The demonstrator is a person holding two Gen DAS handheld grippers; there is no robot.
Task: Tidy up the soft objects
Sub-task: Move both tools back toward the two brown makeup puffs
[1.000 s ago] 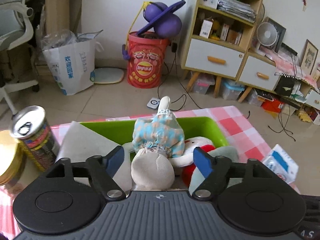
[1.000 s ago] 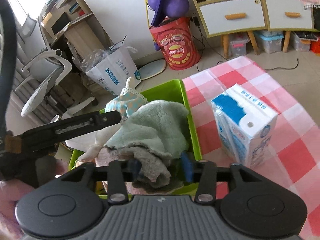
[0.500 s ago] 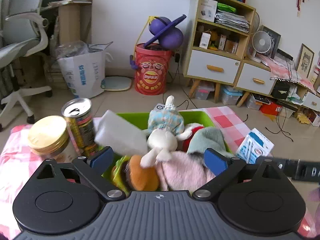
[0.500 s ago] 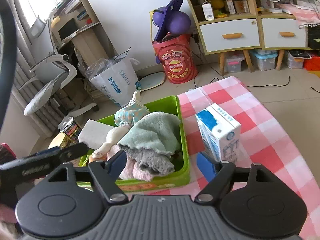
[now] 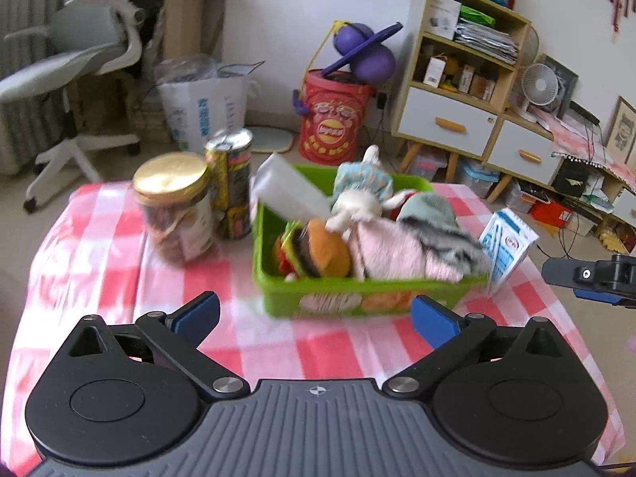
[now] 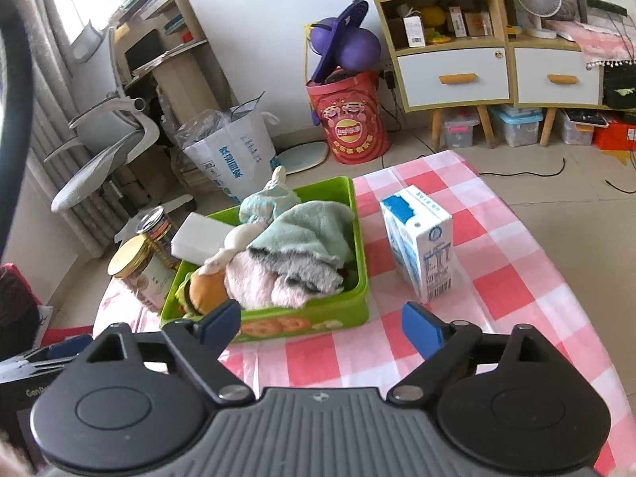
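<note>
Since the soft things, a doll (image 6: 267, 203), burger toy (image 6: 206, 291), green towel (image 6: 306, 234) and pink cloth (image 6: 254, 284), all lie heaped in the green bin (image 6: 302, 320) just ahead of both grippers, the sorting looks nearly or fully done. Left gripper (image 5: 314, 316) and right gripper (image 6: 320, 324) hang spread and empty, short of the bin. Only hard goods stand outside on the bench (image 6: 516, 278): carton (image 6: 419, 240) to the right, jar (image 5: 175, 206) and can (image 5: 230, 187) to the left.

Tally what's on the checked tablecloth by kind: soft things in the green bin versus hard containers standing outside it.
Soft things in the green bin: 4 visible (doll, burger toy, green towel, pink cloth)
Hard containers outside: 3 (jar, can, milk carton)
Total: 7
</note>
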